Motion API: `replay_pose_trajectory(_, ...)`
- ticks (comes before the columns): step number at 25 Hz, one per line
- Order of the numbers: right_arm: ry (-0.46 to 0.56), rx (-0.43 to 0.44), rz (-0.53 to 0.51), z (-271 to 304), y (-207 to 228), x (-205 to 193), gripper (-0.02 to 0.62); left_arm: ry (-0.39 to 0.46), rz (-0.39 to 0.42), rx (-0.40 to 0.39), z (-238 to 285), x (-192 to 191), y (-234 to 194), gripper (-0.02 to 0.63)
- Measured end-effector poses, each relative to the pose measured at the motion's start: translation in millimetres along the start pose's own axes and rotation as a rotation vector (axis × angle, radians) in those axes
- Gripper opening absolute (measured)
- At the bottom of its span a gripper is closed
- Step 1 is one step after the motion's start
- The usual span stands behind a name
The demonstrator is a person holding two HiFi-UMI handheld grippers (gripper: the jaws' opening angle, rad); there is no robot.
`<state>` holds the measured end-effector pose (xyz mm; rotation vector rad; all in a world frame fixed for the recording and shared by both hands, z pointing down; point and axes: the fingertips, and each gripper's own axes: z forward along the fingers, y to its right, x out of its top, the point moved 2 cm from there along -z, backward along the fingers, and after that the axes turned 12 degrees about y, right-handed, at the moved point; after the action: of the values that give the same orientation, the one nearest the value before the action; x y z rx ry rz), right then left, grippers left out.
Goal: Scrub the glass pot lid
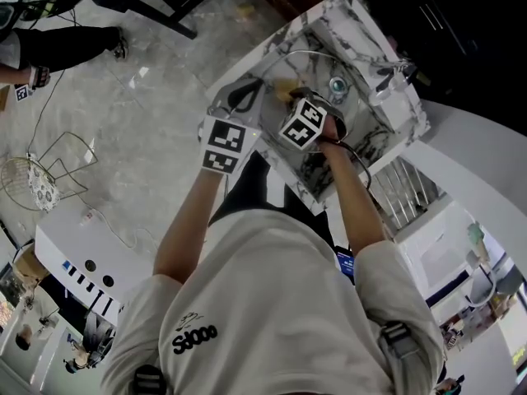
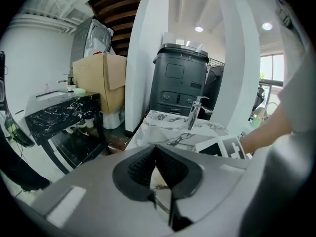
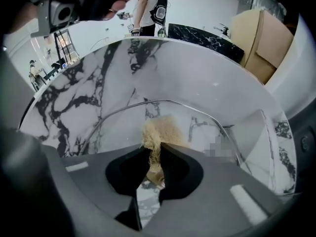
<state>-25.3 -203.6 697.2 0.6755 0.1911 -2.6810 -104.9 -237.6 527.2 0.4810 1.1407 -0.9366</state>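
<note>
1. Clear glass forms the round, metal-rimmed pot lid [image 3: 207, 127], which sits inside the white, black-veined marble sink [image 3: 94, 83]. Its near part is cut off behind the right gripper's grey body.
2. One tan, fibrous scrubbing pad [image 3: 160, 127] rests against the pot lid's glass. The jaws of the right gripper [image 3: 157, 149] are clamped on the pad and hide its lower end.
3. The left gripper [image 2: 156, 152] has its jaws pressed together on a thin edge. That edge appears to be the pot lid's rim, but it is seen edge-on and is hard to make out.
4. Counted: one pot lid, one scrubbing pad, and two grippers, each with one marker cube.
5. A chrome tap [image 2: 193, 111] stands at the sink's far edge. A tall black bin-shaped unit [image 2: 180, 83] and a brown cardboard box [image 2: 101, 80] stand beyond it.
6. In the head view the person's forearms and both grippers cover much of the basin.
</note>
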Motion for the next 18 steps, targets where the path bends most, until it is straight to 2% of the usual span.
replay_pose_trajectory(6, 0.001, 0.024, -0.012, -14, -20, -11, 0.051, 0.001, 0.000, -0.007, 1, -1, 13, 0.011)
replay_pose_trajectory(18, -0.045, 0.074, -0.113, -38, -51, -54, 0.051, 0.006, 0.005, -0.014, 7, 1, 35, 0.011)
